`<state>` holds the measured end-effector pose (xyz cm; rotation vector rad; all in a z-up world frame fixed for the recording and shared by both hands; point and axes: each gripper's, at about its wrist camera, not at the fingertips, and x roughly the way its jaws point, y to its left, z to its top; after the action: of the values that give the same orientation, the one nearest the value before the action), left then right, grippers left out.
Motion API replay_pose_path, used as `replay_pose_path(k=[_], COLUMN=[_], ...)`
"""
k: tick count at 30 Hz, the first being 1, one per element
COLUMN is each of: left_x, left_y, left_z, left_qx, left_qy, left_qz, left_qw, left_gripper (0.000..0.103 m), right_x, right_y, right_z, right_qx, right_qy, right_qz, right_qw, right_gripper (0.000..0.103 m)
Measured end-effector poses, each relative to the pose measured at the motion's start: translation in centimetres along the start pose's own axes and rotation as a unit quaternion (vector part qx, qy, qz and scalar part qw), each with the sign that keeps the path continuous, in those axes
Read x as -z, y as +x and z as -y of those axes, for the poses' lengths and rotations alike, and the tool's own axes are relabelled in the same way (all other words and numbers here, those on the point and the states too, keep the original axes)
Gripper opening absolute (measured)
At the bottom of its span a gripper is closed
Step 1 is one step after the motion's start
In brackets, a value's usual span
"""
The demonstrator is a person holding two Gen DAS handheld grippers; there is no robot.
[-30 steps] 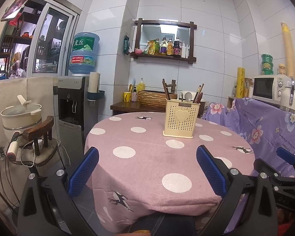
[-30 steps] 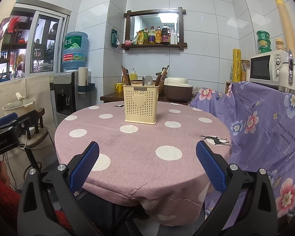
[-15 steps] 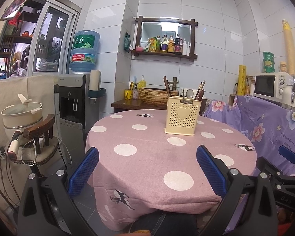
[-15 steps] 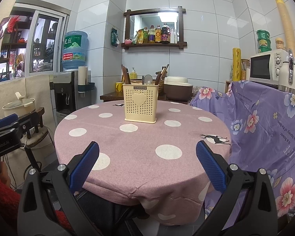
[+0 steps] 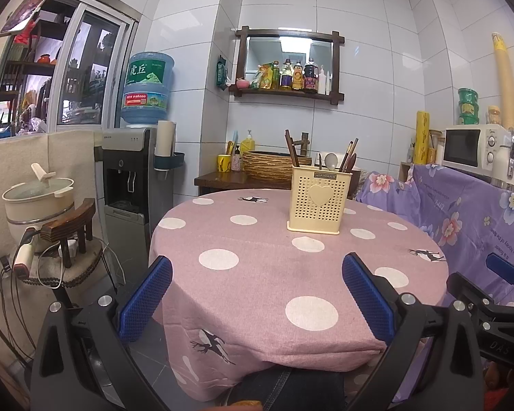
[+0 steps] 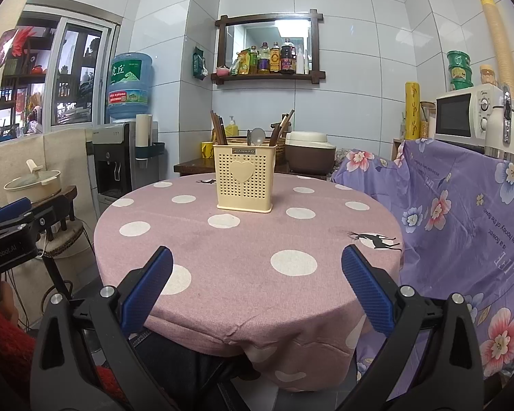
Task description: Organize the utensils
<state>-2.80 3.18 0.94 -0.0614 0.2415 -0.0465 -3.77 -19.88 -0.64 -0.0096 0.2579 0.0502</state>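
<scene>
Both tools [image 5: 257,294] [image 6: 257,287] gape, well short of the utensil holder [image 6: 244,178].

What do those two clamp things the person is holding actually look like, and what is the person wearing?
Each gripper, left and right, is a black plastic frame with silver screws and two fingers faced with ribbed blue pads. The left one's body carries white "GenRobot.AI" lettering. The person wears a red knitted sleeve and dark jeans.

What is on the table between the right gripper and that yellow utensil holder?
Nothing: only bare spotted tablecloth lies between the open right gripper and the utensil holder, as the right wrist view shows.
</scene>
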Motion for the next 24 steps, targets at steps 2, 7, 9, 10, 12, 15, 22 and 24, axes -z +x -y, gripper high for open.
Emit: replay_pose_path(k=[2,7,9,10,12,15,22,24], left_x=[-0.03,0.02,0.01,-0.02,-0.02,-0.04,-0.04,0.12], left_y=[0.03,0.02,0.04,0.08,0.01,0.07,-0.09,-0.17], left_z=[0.04,-0.10,-0.05,0.02,-0.05,0.03,-0.07,-0.23], left_qx=[-0.001,-0.001,0.000,0.000,0.000,0.000,0.002,-0.003], left_qy=[0.000,0.000,0.000,0.000,0.000,0.000,-0.002,-0.004], left_qz=[0.000,-0.001,-0.001,-0.001,0.000,-0.001,0.003,0.007], left_qw=[1.0000,1.0000,1.0000,1.0000,1.0000,1.0000,1.0000,1.0000], left_gripper=[0.098,0.098,0.098,0.098,0.098,0.098,0.098,0.098], right_x=[0.03,0.06,0.09,0.10,0.05,0.09,0.07,0.01], right_y=[-0.01,0.02,0.00,-0.01,0.02,0.01,-0.01,0.01], right_z=[0.03,-0.02,-0.01,0.00,0.00,0.02,0.03,0.03], right_qx=[0.000,0.000,0.000,0.000,0.000,0.000,0.000,0.000], right_qy=[0.001,0.001,0.000,0.000,0.000,0.001,0.000,0.001], right_qz=[-0.001,-0.001,-0.001,-0.001,-0.001,-0.002,-0.001,-0.001], right_qw=[1.000,1.000,1.000,1.000,1.000,1.000,1.000,1.000], right_gripper=[0.097,0.097,0.097,0.097,0.097,0.097,0.097,0.097])
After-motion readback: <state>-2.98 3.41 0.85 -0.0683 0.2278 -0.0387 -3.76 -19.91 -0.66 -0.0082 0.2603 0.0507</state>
